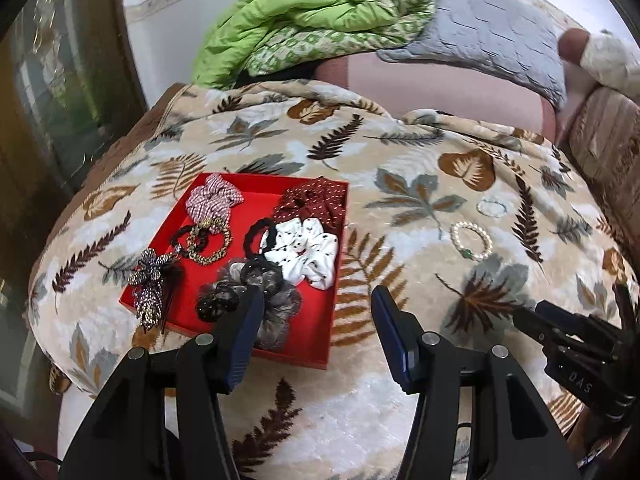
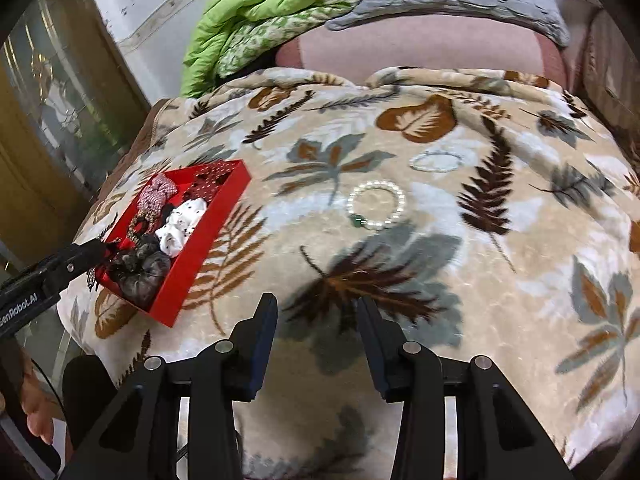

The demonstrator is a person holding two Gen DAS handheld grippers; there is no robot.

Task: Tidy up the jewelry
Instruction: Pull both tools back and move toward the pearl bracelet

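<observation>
bed or couch covered with a beige blanket (image 1: 400, 148) printed with brown and grey leaves. behind it a green quilt (image 1: 288, 20), a grey quilted pillow (image 1: 480, 28) and a pink sheet (image 1: 432, 84). glass door panel on the left side of both views.

red tray (image 1: 316, 336) sits on the blanket, left of centre in my left wrist view, far left in the right wrist view (image 2: 188, 276). inside it: pink checked scrunchie (image 1: 212, 200) at the back left, dark red dotted scrunchie (image 1: 316, 200) at the back right, white scrunchie with black specks (image 1: 304, 252) in front of that, black hair tie (image 1: 260, 236) just beside the white one, gold-and-black braided ring (image 1: 208, 244), grey sheer scrunchie (image 1: 256, 292) at the front. a beaded flower hair clip (image 1: 150, 280) hangs over the tray's left edge.

two bracelets lie loose on the blanket, well apart from the tray, to its right: pearl bracelet with a green bead (image 1: 471, 241), also (image 2: 376, 205), and a thinner clear bead bracelet (image 1: 492, 207), also (image 2: 435, 160), just behind it. they are near each other, not touching.

my left gripper (image 1: 318, 304) has jaws parted, nothing between them; its left finger overlaps the tray's front in view, contact not clear. my right gripper (image 2: 316, 312) also parted and empty, above the blanket, pearl bracelet ahead of it. each gripper shows at the edge of the other's view.
</observation>
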